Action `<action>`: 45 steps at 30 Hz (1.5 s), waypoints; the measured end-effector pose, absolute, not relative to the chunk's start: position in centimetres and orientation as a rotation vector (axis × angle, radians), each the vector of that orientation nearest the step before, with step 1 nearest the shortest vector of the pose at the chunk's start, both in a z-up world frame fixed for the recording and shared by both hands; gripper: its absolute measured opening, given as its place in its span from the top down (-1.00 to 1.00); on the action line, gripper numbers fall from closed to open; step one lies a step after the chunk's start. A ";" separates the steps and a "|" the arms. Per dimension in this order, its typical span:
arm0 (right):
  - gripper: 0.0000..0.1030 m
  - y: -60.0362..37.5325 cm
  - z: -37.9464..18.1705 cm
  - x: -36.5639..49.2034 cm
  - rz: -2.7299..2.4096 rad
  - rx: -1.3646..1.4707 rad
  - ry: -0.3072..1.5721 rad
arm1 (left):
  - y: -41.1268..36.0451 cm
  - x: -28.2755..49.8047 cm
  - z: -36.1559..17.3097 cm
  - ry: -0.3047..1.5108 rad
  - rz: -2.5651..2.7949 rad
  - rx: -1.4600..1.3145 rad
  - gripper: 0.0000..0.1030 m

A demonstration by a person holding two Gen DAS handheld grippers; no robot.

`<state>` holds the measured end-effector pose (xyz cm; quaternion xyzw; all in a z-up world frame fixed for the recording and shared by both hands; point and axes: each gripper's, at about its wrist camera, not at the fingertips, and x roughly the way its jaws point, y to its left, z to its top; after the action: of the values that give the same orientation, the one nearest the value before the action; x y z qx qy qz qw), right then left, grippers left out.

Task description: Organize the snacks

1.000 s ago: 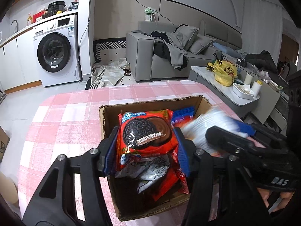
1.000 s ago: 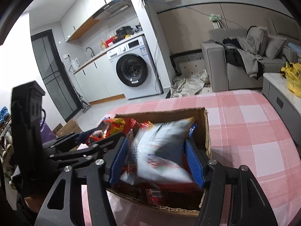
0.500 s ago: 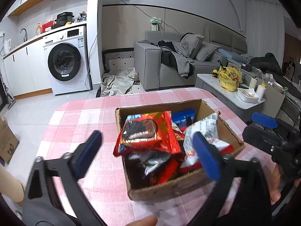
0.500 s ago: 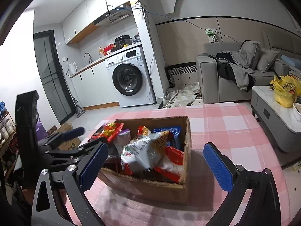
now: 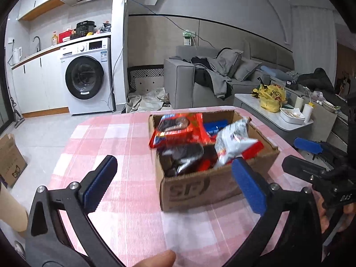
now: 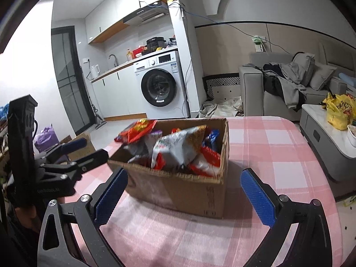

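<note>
A second ago each set of tongs was squeezing a snack bag inside the box; now both bags have been let go and both tongs have pulled back. In the left wrist picture, going from left to right, the left gripper (image 5: 173, 181) fills the bottom of the frame with its blue pads spread wide and nothing between them. Just right of the middle sits the brown cardboard box (image 5: 200, 189) on the pink checked tablecloth (image 5: 124, 146). A red cookie bag (image 5: 178, 129) lies tilted over the box's far left corner, its long side running left to right. To its right, a white and red snack bag (image 5: 233, 142) leans up and out toward the box's right wall. In the right wrist picture, the right gripper (image 6: 183, 197) at the bottom is also wide and empty. I think this means both snacks are put away, so the job looks close to done.
</note>
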<state>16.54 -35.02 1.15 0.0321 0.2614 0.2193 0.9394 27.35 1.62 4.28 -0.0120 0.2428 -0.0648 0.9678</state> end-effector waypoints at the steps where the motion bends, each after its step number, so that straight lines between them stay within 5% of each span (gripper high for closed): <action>1: -1.00 -35.0 0.9 16.2 0.450 0.061 0.529 | 1.8 26.6 4.0 0.485 -0.128 -0.025 -0.99; 18: -1.00 -34.5 -1.9 12.0 0.484 0.023 0.402 | 4.7 22.1 -1.0 0.443 -0.052 -0.048 -0.99; 45: -1.00 -34.1 -1.9 10.9 0.465 0.002 0.353 | 4.7 23.0 -0.6 0.418 -0.066 -0.055 -0.99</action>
<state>10.91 -34.14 -1.90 0.0011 0.1738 0.2291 0.9578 22.99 4.71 -0.64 -0.0274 0.2074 -0.0325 0.9773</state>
